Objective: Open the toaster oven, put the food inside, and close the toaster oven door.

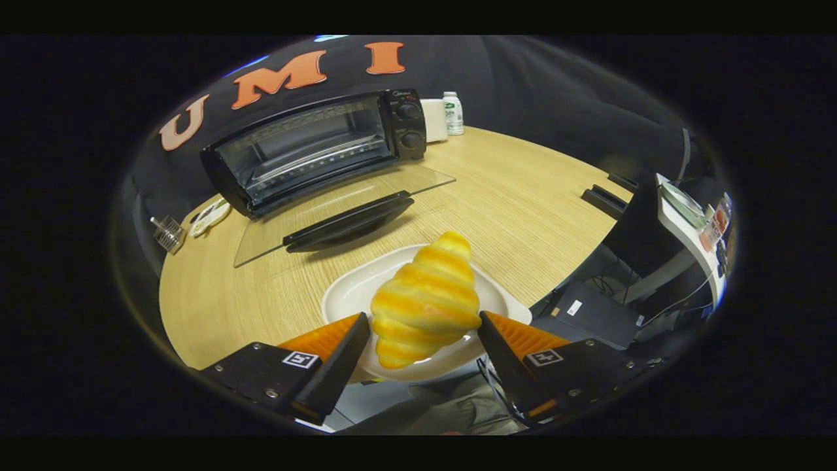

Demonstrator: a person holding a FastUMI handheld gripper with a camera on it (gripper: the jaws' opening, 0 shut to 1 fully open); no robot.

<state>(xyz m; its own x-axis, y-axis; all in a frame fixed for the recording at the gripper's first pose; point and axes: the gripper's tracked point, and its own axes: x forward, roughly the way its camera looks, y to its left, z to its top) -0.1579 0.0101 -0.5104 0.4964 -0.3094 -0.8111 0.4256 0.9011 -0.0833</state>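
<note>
Gripper view. The gripper (424, 327) holds a croissant-shaped bread (425, 302) between its two fingers, one pressing on each flank of the pastry, so the fingers are closed upon it. The bread sits over a white plate (346, 294), which lies near the front edge of a light wooden table (523, 196); whether the pastry rests on the plate or is lifted just clear of it cannot be told. Beyond the plate stands the black toaster oven (314, 147), its glass door (340, 209) lowered flat toward the fingers, with a dark handle (350, 222) along the door's near edge. The oven cavity is exposed, showing a wire rack (307, 157); two control knobs (410, 124) sit one above the other on the oven's right panel. Just beside the oven, behind its right side, stand a pale box (433, 120) and a small white bottle (452, 112). A small clear container (169, 233) rests near the table's far left edge.
</note>
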